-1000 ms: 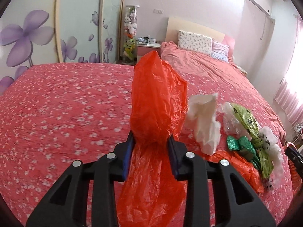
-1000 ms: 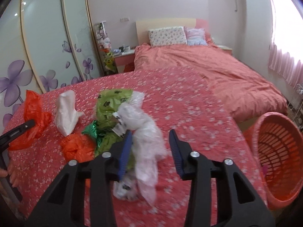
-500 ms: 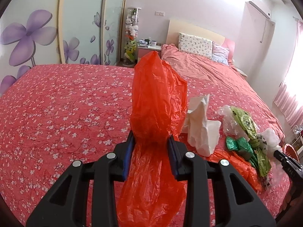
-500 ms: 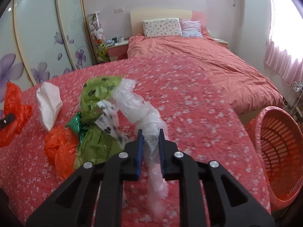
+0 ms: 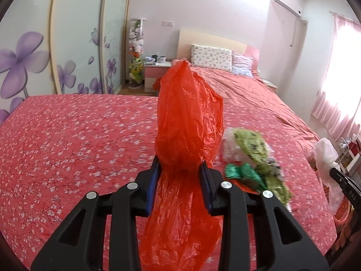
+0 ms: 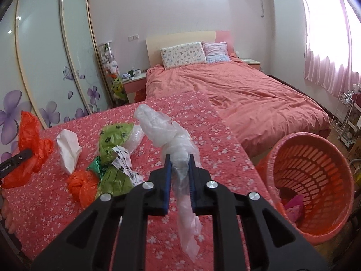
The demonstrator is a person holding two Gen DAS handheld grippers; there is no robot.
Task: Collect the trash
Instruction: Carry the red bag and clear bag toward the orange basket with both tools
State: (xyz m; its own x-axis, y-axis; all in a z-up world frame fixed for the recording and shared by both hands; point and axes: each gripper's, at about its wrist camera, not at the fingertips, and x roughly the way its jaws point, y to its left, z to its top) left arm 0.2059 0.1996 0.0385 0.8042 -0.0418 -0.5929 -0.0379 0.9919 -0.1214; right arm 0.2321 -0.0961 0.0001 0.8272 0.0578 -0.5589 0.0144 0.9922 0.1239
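The right gripper [image 6: 179, 164] pinches a crumpled clear plastic bag [image 6: 167, 133] above the red floral bedspread [image 6: 56, 205], left of the orange slatted plastic basket [image 6: 315, 180]. The left gripper [image 5: 180, 169] clamps a crinkled red plastic bag [image 5: 187, 124], farther left of that basket.

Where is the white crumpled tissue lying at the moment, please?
In the right wrist view the white tissue lies on the floral bedspread at left, between the red bag held by the left gripper and the green wrapper.

A crumpled red bag [image 5: 187, 122] and a twisted clear bag [image 6: 173, 144] are held up; green wrappers [image 6: 112, 149] lie near the bedspread's [image 6: 203, 140] right edge.
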